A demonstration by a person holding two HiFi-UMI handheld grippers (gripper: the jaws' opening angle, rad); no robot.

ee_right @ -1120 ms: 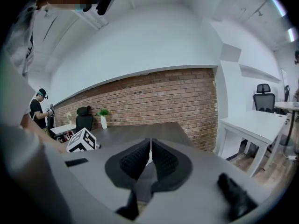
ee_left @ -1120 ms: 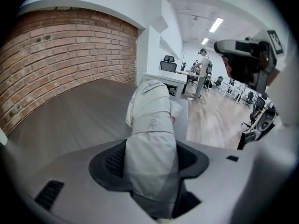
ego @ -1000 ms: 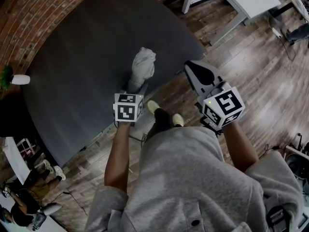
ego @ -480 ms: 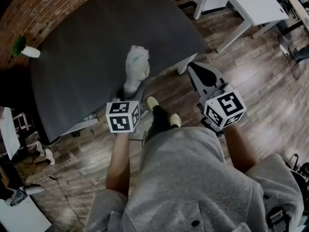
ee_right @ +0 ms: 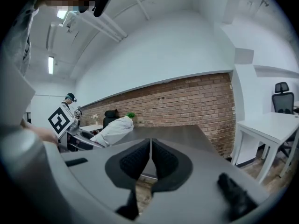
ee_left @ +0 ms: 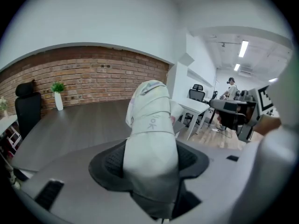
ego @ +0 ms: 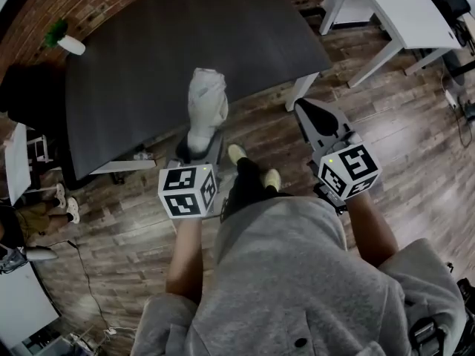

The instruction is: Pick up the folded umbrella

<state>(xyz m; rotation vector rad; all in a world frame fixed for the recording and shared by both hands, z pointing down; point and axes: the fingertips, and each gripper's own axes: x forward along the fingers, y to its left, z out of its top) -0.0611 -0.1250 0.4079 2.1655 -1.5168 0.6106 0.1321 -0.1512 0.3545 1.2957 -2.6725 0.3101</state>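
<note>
Over the dark table (ego: 148, 50) edge, my left claw (ego: 199, 145) clamps the folded umbrella (ego: 206, 102), pointing to 12 o'clock; my right claw (ego: 313, 116) is closed on nothing.

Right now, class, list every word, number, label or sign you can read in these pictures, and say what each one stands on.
"lok": faint grey print on the band wrapped round the folded umbrella, seen in the left gripper view; the letters are soft, so this reading is unsure.
Left cube and right cube: black-and-white square patterns only, no letters or numbers.
Nothing else carries print that can be read.
</note>
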